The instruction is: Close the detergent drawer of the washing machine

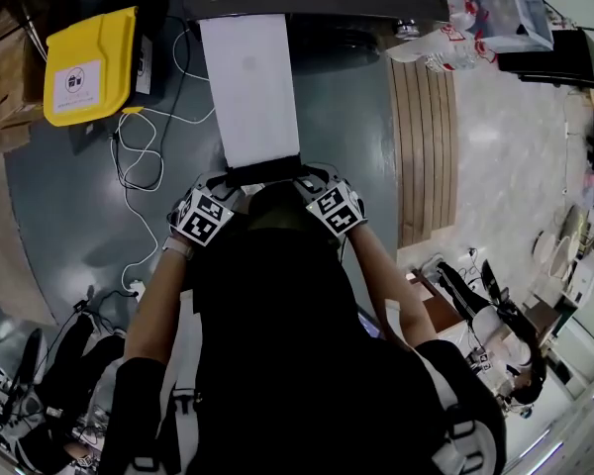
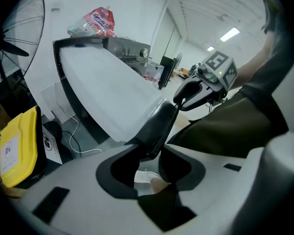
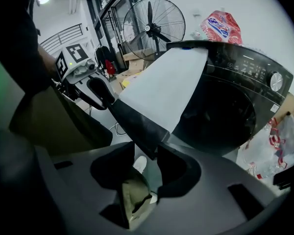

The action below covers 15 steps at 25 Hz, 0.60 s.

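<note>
Nearest of all are the grey jaws of my left tongs (image 2: 149, 163). They stand apart, with the dark front panel (image 2: 154, 131) of the detergent drawer (image 2: 108, 92) poking down between them. I see no pad pressing on it, and floor shows through the gap. My right tongs (image 3: 147, 163) are the same: the jaws are parted, the panel's other corner reaches in between them, and a sliver of gap is left on one side. Neither pair grips anything, then; both merely straddle the drawer's front, one at each end.

From the tongs the drawer's long white top runs straight away to the washing machine (image 3: 225, 106) beyond them, so it stands far out and the closing is not yet begun. A yellow case (image 2: 14, 146) lies on the floor off to the outer side of my left tongs, clear of the drawer's path.

To do this well, I reckon squeezing matters less than pushing. I should seat both pairs squarely against the panel and drive them away from me together, along the line of the drawer. Leading with one side could skew a drawer this long and jam it. I would keep the panel level, go steadily, and ease off as the front nears the machine's face, so it meets flush and does not slam.
</note>
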Each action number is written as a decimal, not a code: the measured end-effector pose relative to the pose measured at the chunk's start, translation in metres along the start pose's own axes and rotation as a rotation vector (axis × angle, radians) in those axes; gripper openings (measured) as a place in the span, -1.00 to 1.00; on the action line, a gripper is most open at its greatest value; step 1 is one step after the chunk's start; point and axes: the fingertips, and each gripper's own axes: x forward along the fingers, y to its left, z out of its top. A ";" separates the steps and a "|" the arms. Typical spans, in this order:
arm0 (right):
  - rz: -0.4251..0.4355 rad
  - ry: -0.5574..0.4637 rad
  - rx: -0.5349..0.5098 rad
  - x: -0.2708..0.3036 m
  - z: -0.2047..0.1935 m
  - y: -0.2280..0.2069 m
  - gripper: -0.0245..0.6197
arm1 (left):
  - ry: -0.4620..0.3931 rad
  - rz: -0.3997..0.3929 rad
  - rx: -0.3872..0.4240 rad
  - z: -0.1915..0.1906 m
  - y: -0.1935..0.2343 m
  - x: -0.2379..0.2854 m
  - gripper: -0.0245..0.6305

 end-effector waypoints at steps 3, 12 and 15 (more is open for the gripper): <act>-0.009 -0.015 -0.008 0.000 -0.003 -0.003 -0.46 | 0.002 0.008 0.030 0.002 -0.002 0.000 -0.50; 0.000 -0.033 0.030 -0.009 0.005 0.001 -0.47 | 0.007 0.000 0.092 0.002 -0.005 -0.005 -0.57; 0.003 -0.053 0.036 -0.017 0.011 0.003 -0.47 | -0.011 -0.009 0.091 0.007 -0.007 -0.013 -0.58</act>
